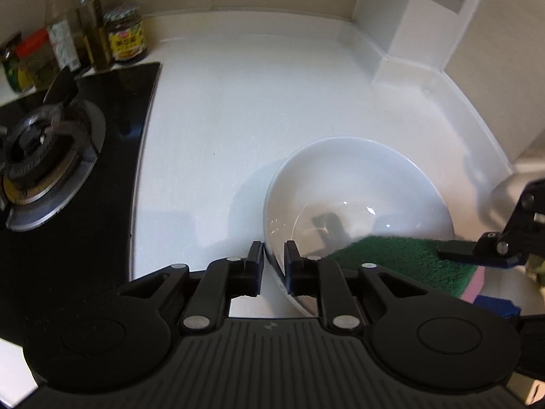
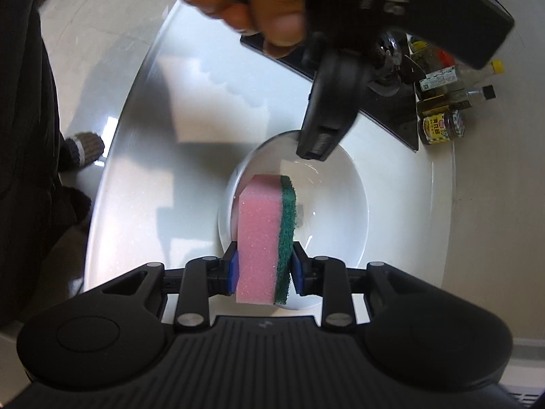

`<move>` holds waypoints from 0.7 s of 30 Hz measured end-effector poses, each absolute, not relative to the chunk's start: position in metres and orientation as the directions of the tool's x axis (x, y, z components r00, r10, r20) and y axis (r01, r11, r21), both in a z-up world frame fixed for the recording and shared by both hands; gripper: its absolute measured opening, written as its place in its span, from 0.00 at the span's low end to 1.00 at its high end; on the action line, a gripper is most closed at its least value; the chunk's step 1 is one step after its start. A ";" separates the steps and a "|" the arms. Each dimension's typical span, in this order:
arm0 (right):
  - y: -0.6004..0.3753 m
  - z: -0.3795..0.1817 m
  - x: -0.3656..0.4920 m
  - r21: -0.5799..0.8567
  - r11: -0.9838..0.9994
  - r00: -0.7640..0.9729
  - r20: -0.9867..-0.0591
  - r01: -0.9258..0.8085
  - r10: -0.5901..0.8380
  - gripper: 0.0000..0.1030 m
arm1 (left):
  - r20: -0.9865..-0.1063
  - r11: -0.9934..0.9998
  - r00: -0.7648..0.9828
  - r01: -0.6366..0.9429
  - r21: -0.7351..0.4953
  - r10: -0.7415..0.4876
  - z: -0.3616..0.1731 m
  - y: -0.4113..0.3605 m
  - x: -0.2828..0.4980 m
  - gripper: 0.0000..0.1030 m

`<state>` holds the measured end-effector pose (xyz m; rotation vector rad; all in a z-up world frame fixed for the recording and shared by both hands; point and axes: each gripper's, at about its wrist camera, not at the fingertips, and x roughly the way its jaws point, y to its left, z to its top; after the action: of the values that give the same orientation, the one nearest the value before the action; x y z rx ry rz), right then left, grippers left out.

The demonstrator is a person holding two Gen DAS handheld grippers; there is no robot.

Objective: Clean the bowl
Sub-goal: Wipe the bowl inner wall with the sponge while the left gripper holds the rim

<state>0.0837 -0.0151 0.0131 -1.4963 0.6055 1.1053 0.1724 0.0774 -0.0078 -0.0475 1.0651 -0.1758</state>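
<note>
With my left gripper (image 1: pixel 274 269) clamped on the near rim of the bowl (image 1: pixel 357 184) on the worktop (image 1: pixel 238 102), and my right gripper (image 2: pixel 262 269) squeezing the sponge (image 2: pixel 265 238), I'd press its green face inside and wipe steadily.

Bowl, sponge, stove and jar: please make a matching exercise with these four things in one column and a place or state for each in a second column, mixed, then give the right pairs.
Things:
1. bowl
2. sponge
3. gas burner
4. yellow-label jar

Places or states:
A. by the wall, behind the hob
B. rim gripped by the left gripper
C. set in the black hob
D. clamped in the right gripper

Pairs: 1-B, 2-D, 3-C, 4-A
</note>
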 end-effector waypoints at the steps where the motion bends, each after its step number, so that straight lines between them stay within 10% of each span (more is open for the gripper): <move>1: -0.015 0.016 0.081 -0.458 -0.247 0.416 -0.886 -0.854 0.204 0.25 | -0.866 0.984 0.471 0.132 -0.119 -0.168 -0.008 0.078 0.174 0.12; 21: -0.017 0.005 0.075 -0.489 -0.366 0.446 -0.872 -0.792 0.201 0.25 | -0.849 0.990 0.511 0.040 -0.136 -0.137 -0.004 0.080 0.151 0.17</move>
<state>0.0748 -0.0169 0.0047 -1.6167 0.5262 1.1480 0.1506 0.0797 -0.0043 -0.1041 1.0295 -0.1067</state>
